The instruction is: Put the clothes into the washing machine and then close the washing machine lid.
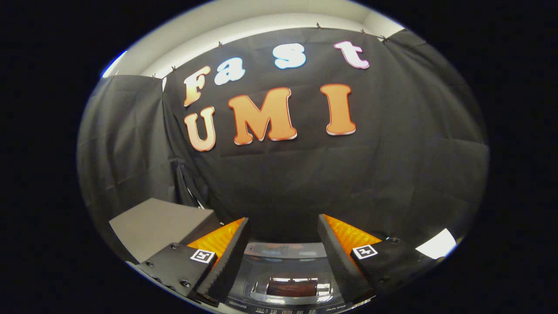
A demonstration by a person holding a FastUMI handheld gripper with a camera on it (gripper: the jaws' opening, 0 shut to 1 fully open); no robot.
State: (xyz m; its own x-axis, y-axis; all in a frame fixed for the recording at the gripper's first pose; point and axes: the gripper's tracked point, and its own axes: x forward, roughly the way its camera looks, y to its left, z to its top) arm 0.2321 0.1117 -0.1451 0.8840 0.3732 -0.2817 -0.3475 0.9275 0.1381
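Looking along the fingers: a wide gap is seen, with nothing held in it.
Gripper (283, 257): the two fingers are spread well apart; no object is pressed or touched by either one.
Left finger (226, 261): a black ridged pad is turned inward, with orange ribbing behind it and a small square black-and-white marker (203, 256) fixed on its black body.
Right finger (340, 257): the same build is shown, mirrored, with its own square marker (364, 251) set on top.
Washing machine (285, 285): its top is seen below and between the fingers, just ahead of them; a dark glossy lid with a glass window is shown lying flat, apparently closed, with lamp reflections across it.
Control strip (301, 309): a narrow printed band is seen at the near edge of the machine; its markings are too small to be made out.
Clothes: a reddish-brown patch is seen through the lid window, but it cannot be told whether this is fabric or a reflection.
Grey box (159, 226): a plain grey block is placed beside the left finger, on its outer side.
Black cloth wall (283, 187): it is hung beyond the fingers and the machine.
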